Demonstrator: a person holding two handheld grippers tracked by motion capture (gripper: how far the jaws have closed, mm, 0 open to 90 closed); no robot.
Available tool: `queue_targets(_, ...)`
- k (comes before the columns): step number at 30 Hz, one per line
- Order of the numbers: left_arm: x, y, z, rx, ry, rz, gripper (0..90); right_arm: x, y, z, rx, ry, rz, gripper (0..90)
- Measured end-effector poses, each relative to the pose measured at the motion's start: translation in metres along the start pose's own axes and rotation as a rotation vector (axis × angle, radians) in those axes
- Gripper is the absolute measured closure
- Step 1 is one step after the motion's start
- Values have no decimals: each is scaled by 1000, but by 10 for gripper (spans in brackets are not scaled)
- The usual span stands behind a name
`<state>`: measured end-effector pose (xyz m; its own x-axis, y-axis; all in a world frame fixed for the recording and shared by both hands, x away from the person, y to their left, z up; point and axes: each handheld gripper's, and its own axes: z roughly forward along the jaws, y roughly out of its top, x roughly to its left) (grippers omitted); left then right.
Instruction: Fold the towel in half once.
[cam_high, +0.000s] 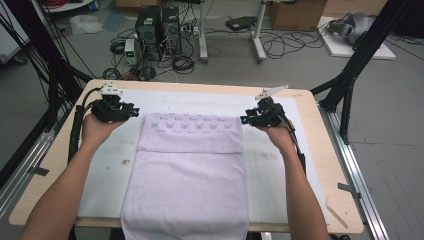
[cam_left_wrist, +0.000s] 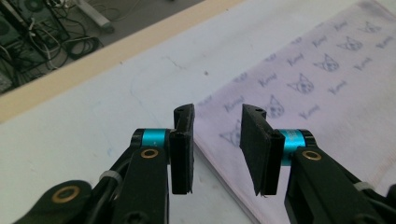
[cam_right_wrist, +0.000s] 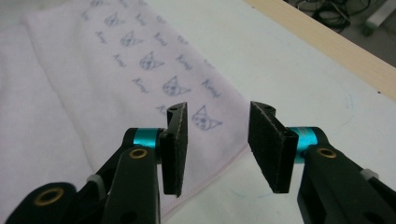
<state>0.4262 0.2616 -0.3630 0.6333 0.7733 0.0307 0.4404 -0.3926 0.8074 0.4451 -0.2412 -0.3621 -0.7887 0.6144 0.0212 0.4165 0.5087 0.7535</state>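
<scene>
A pale lilac towel (cam_high: 187, 170) lies flat on the white mat (cam_high: 280, 165), with its far end folded back toward me into a band printed with small cat faces (cam_high: 192, 131). My left gripper (cam_high: 135, 111) hovers just off the band's far left corner, jaws open and empty. In the left gripper view the left gripper (cam_left_wrist: 218, 112) stands above the towel's edge (cam_left_wrist: 327, 79). My right gripper (cam_high: 243, 120) hovers at the band's far right corner. The right gripper (cam_right_wrist: 218, 109) is also open, with the towel's corner (cam_right_wrist: 93, 84) below it, untouched.
The mat covers a wooden table (cam_high: 334, 165), and the towel's near end hangs over the front edge. Behind the table the floor holds computer towers (cam_high: 159, 27), tangled cables and cardboard boxes. Black frame posts (cam_high: 357, 55) stand at both sides.
</scene>
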Motion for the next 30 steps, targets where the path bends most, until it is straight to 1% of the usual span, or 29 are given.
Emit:
queue_targets(2, -6, -12, -1, -10, -26, 3, 642, 7, -8, 1, -2, 19, -6, 581)
queue_targets(3, -9, -18, -1, -16, -44, 7, 642, 12, -13, 1, -12, 27, -8, 582)
queue_targets(5, -19, -31, 1, -23, -85, 24, 647, 19, -23, 1, -11, 38, -10, 584)
queue_targets(6, -22, -35, 3, -18, -98, 33, 658, 23, -30, 2, -25, 49, -11, 597)
queue_targets(7, -25, -40, 5, -4, -120, 36, 663, 25, -34, 3, -22, 56, -16, 599)
queue_targets(9, -30, -50, 10, 3, -155, 40, 673, 30, -43, 6, -17, 67, -16, 619)
queue_targets(10, -30, -52, 11, 9, -171, 41, 675, 32, -49, 8, -7, 76, -9, 624)
queue_targets(12, -32, -57, 13, 2, -204, 43, 682, 34, -56, 12, 13, 84, -20, 640)
queue_targets(13, -33, -59, 14, 1, -225, 46, 682, 35, -59, 13, 13, 88, -17, 642)
queue_targets(15, -35, -62, 17, 1, -254, 48, 682, 35, -65, 16, 5, 95, -6, 641)
queue_targets(18, -37, -67, 22, 37, -271, 56, 681, 37, -72, 23, 9, 113, 4, 634)
queue_targets(19, -37, -69, 24, 52, -269, 49, 681, 38, -74, 26, 15, 117, 5, 633)
queue_targets(20, -38, -71, 27, 79, -264, 53, 682, 39, -75, 29, 22, 122, 1, 629)
queue_targets(21, -40, -72, 30, 108, -252, 65, 688, 40, -75, 32, 34, 127, -4, 626)
queue_targets(22, -42, -73, 30, 99, -243, 73, 698, 42, -75, 35, 39, 133, -8, 629)
queue_targets(23, -43, -73, 31, 99, -229, 75, 724, 43, -75, 37, 43, 133, -10, 641)
queue_targets(24, -45, -73, 30, 101, -221, 87, 747, 45, -74, 38, 49, 126, -13, 674)
queue_targets(26, -46, -72, 30, 103, -210, 95, 849, 45, -73, 39, 55, 109, -25, 762)
queue_targets(27, -45, -72, 30, 105, -211, 93, 857, 45, -72, 39, 60, 112, -24, 820)
queue_targets(29, -45, -71, 30, 104, -208, 77, 866, 45, -71, 39, 67, 108, -29, 849)
queue_targets(30, -45, -71, 29, 105, -206, 80, 868, 45, -71, 38, 70, 112, -25, 854)
